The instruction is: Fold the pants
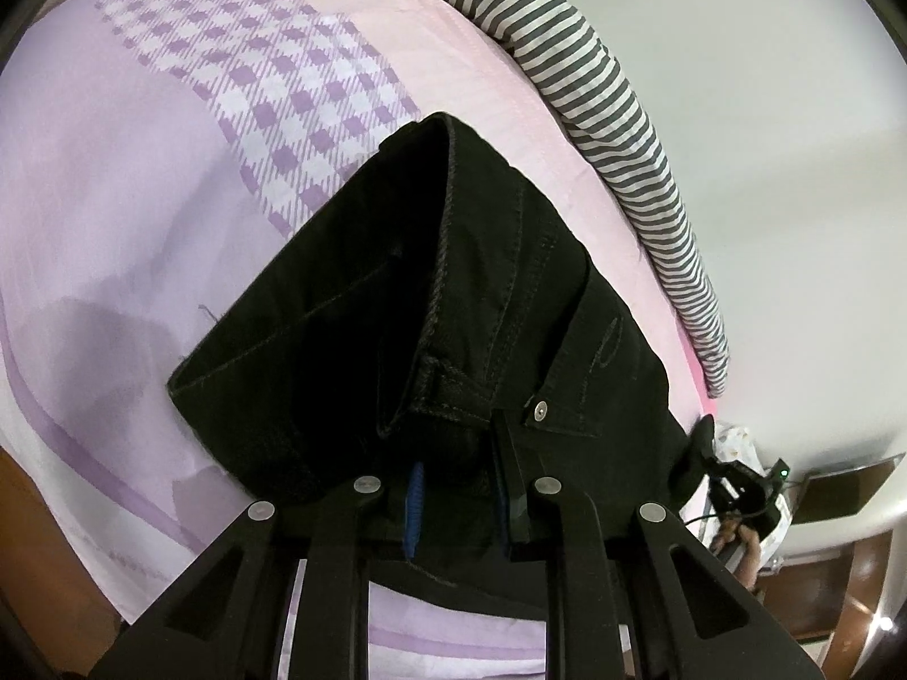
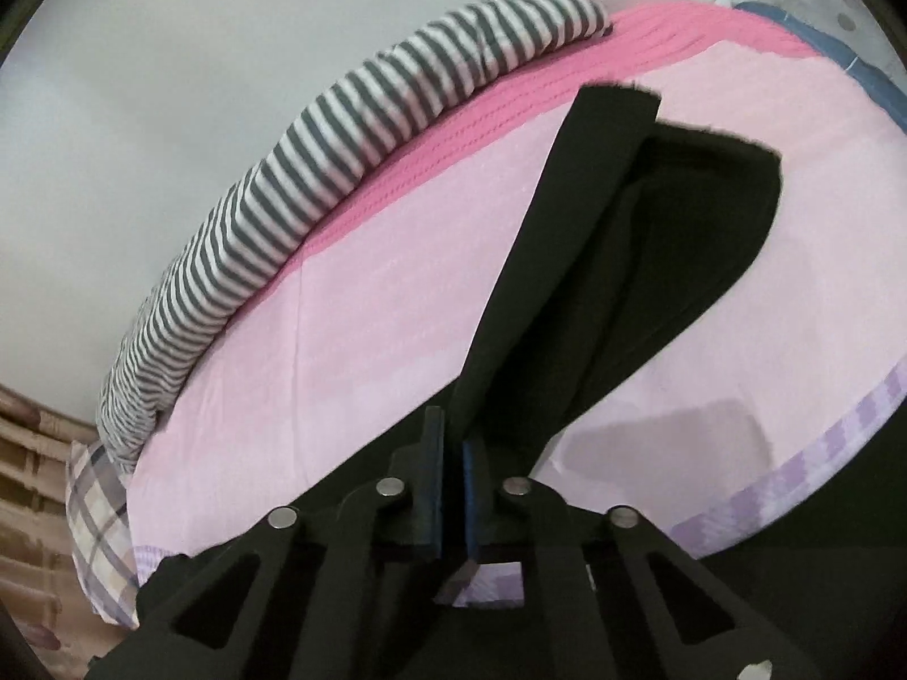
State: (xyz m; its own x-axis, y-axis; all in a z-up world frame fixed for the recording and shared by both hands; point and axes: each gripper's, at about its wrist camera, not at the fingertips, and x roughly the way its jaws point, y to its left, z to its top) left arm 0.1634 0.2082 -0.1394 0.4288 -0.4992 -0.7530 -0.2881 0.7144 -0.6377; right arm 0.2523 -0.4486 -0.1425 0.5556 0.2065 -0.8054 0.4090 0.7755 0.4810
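The black pants (image 1: 465, 294) hang lifted over a pink and purple bed. In the left wrist view, my left gripper (image 1: 462, 487) is shut on the waistband end, close to a pocket with a silver rivet (image 1: 541, 409). In the right wrist view, my right gripper (image 2: 452, 496) is shut on a fold of the pants (image 2: 612, 283), and the leg ends reach up and away toward the far side of the bed. Part of the cloth between the fingers is hidden.
The bed sheet (image 1: 142, 215) has a purple checked band (image 1: 272, 90). A grey and white striped cloth (image 1: 612, 102) lies along the bed's far edge by the white wall; it also shows in the right wrist view (image 2: 317, 192). A checked pillow (image 2: 96, 538) sits at the corner.
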